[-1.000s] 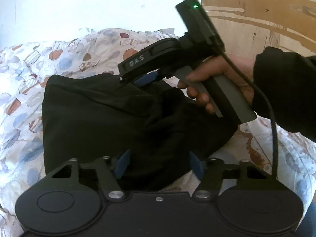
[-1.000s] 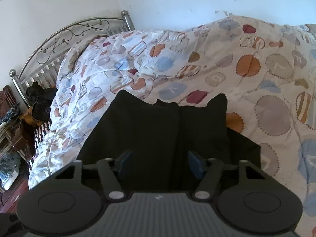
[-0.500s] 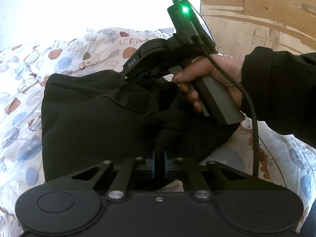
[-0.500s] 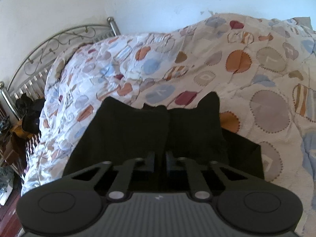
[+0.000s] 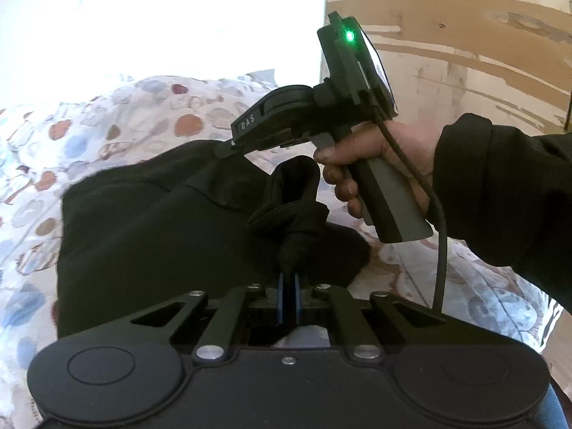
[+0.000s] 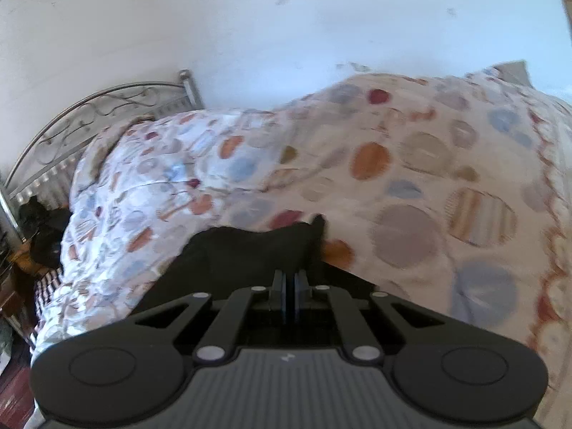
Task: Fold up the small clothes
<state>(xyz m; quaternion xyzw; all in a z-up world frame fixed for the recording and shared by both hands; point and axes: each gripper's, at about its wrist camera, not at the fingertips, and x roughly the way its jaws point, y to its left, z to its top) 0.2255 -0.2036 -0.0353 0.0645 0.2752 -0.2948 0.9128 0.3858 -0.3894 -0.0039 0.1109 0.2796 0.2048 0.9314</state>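
Observation:
A small black garment lies on a patterned bedspread. My left gripper is shut on a bunched edge of the garment, which rises from its blue pads. The right gripper, held in a hand, also shows in the left wrist view, its tip pinching the garment's far edge. In the right wrist view my right gripper is shut on the black garment, lifted above the bedspread.
A metal bed frame stands at the far left, with dark clothes below it. A white wall is behind the bed. A wooden panel stands on the right. The person's sleeve reaches in.
Both grippers have closed on the garment's edge and lifted it. The right gripper has risen and tilted upward, so less of the garment shows in its view.

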